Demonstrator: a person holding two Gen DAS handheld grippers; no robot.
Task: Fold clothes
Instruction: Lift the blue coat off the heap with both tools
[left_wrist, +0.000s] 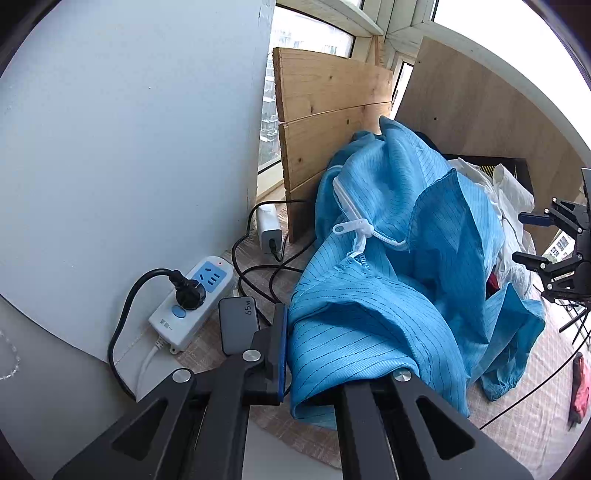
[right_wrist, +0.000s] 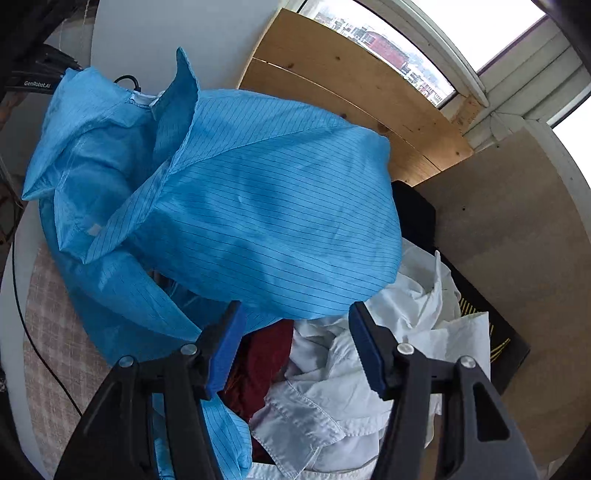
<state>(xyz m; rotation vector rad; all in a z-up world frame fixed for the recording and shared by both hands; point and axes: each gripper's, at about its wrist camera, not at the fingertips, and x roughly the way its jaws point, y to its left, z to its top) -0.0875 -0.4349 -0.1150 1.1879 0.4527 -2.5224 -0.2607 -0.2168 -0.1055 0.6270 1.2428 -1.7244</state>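
You work on a checked cloth (left_wrist: 524, 417) beneath a window (right_wrist: 388, 40), left gripper (left_wrist: 291, 343) clamped on the blue coat (left_wrist: 388, 295), zip running toward eleven o'clock, right gripper (right_wrist: 295, 343) apart over it.

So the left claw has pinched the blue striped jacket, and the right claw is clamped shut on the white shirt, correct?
Not quite. The left gripper is indeed shut on the blue striped jacket, but the right gripper is open: in the right wrist view its jaws stand apart above the white shirt, gripping nothing.
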